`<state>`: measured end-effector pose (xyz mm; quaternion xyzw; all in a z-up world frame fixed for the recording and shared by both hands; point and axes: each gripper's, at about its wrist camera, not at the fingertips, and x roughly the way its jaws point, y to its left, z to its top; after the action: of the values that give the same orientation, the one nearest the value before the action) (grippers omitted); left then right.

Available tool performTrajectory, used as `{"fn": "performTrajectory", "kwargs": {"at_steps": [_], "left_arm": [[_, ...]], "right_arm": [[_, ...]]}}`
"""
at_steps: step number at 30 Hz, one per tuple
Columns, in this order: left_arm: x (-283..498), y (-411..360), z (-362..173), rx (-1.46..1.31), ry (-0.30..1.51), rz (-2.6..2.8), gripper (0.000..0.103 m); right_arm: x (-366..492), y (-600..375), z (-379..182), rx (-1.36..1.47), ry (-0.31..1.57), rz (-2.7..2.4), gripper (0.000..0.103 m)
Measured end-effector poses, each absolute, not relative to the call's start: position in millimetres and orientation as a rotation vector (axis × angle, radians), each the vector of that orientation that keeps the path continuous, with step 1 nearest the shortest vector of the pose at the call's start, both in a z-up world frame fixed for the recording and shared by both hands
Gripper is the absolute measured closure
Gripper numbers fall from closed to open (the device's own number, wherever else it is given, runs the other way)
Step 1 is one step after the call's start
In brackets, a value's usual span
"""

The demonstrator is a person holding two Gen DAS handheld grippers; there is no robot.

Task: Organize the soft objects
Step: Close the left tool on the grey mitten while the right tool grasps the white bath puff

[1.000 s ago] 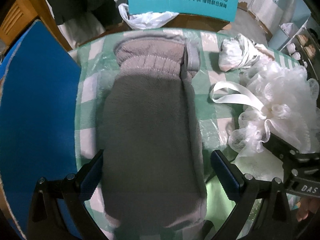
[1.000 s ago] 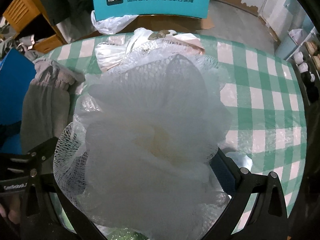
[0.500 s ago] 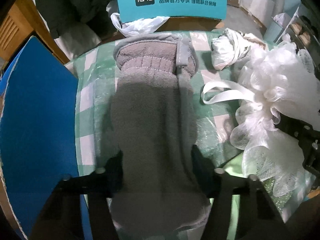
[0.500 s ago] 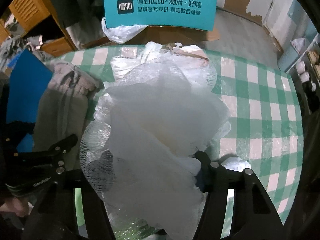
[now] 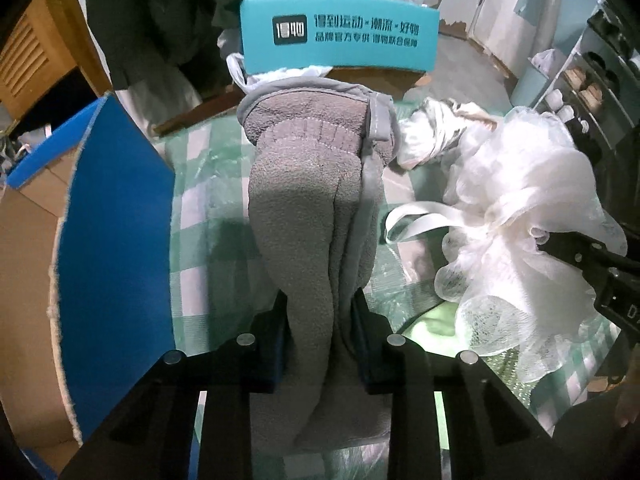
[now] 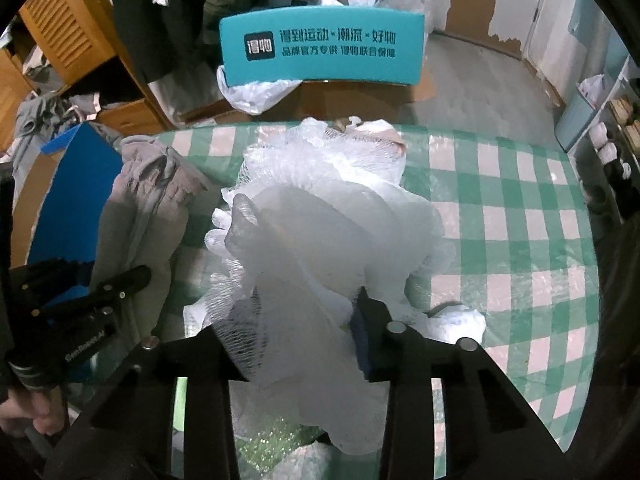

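Squeezing shut since a second ago, your left gripper [image 5: 320, 312] pinches the grey glove [image 5: 312, 208], right gripper [image 6: 296, 320] the mesh pouf [image 6: 320, 232]; both look ready to lift off the bench [image 6: 500, 216].

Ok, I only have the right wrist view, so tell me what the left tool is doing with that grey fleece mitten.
Observer: The left tool is shut on the grey fleece mitten, pinching it near its closer end.
Operator: Now locate the hanging loop of the white mesh bath pouf. I can't see it from here.
Observer: The white ribbon loop lies on the green checked tablecloth, between the mitten and the pouf.
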<state>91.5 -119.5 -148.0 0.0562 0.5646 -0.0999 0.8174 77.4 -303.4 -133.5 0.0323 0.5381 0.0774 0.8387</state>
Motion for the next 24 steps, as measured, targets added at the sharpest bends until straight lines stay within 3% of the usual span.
{"fn": "performTrajectory", "kwargs": {"at_steps": [8, 24], "left_arm": [[81, -113, -128, 0.095, 1.169, -0.214, 0.076], [60, -98, -80, 0.084, 1.055, -0.192, 0.076]], "right_arm": [[65, -304, -113, 0.077, 1.076, 0.177, 0.08], [41, -301, -63, 0.074, 0.953, 0.206, 0.083]]}}
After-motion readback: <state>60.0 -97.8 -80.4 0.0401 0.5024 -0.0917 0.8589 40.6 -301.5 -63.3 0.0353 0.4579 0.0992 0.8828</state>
